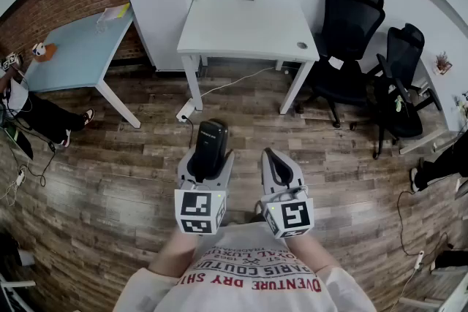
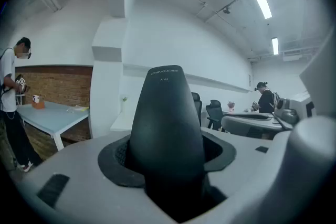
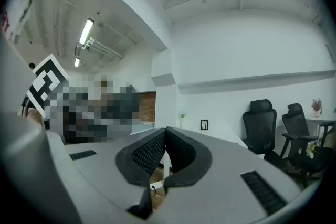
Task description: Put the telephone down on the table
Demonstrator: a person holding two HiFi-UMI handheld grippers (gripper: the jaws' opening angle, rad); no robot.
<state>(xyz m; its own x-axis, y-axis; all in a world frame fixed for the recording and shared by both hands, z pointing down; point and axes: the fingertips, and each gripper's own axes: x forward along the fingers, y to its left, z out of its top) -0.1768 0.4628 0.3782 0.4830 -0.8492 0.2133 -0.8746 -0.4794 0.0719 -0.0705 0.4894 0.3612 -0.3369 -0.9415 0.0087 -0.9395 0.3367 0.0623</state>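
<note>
Two grippers short of the white surface (image 1: 248,29): left gripper (image 1: 212,155) jaws clamp the stiff, smooth, seemingly light telephone (image 1: 211,137) round its lower body; right gripper (image 1: 273,156) jaws meet, empty.

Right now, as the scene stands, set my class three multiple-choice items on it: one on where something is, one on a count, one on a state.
1. Where is the telephone? A on the floor; B held in the left gripper; C on the blue table.
2. In the head view, how many black office chairs stand right of the white table? A one; B four; C two.
3. How do the jaws of the right gripper stand? A together, nothing between; B wide apart; C closed on a cup.
Key: 1 B, its pads press on the telephone's sides; 2 C, two show side by side; 3 A, the pads meet at their tips.
</note>
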